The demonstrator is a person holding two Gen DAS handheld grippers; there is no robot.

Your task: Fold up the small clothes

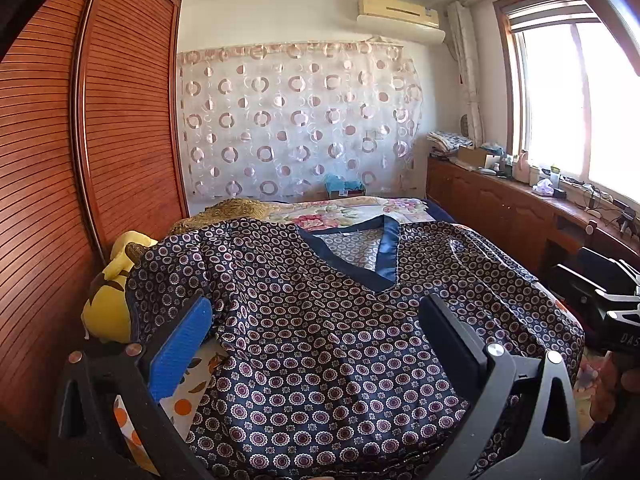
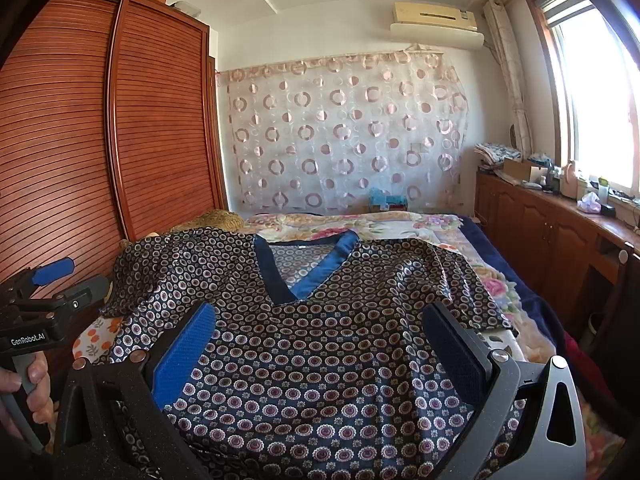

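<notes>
We see the left gripper (image 1: 316, 320) with its jaws spread wide, a blue ribbed pad (image 1: 182, 350) on one finger and a dark pad (image 1: 450, 344) on the other, and nothing held between them; the patterned cloth only lies below the gap. The right gripper (image 2: 320, 328) stands the same way, jaws wide apart and holding nothing, its blue pad (image 2: 186, 354) and dark pad (image 2: 454, 346) framing the cloth under it. What both look down on is a navy V-neck top (image 1: 320, 340) printed with small round medallions, spread front-up across the bed (image 2: 516, 292) with its blue-trimmed neckline (image 2: 304, 272) pointing away from us toward the far wall. Its sleeves reach out to either side, the one nearer the wardrobe rumpled over a yellow plush toy (image 1: 110, 296), the other lying flat on the floral bedspread (image 1: 340, 210). An orange-printed sheet (image 1: 188, 392) peeks out beside the top's near edge. In the right wrist view the left gripper appears at the frame's left edge, held in a hand (image 2: 28, 384); in the left wrist view the right gripper shows at the right edge. Beyond the bed we see a slatted wooden wardrobe (image 2: 80, 140), a circle-patterned sheer curtain (image 1: 296, 120) on the back wall, an air conditioner (image 1: 400, 14) above it, and a low cabinet (image 2: 560, 236) under the bright window (image 1: 580, 104).
</notes>
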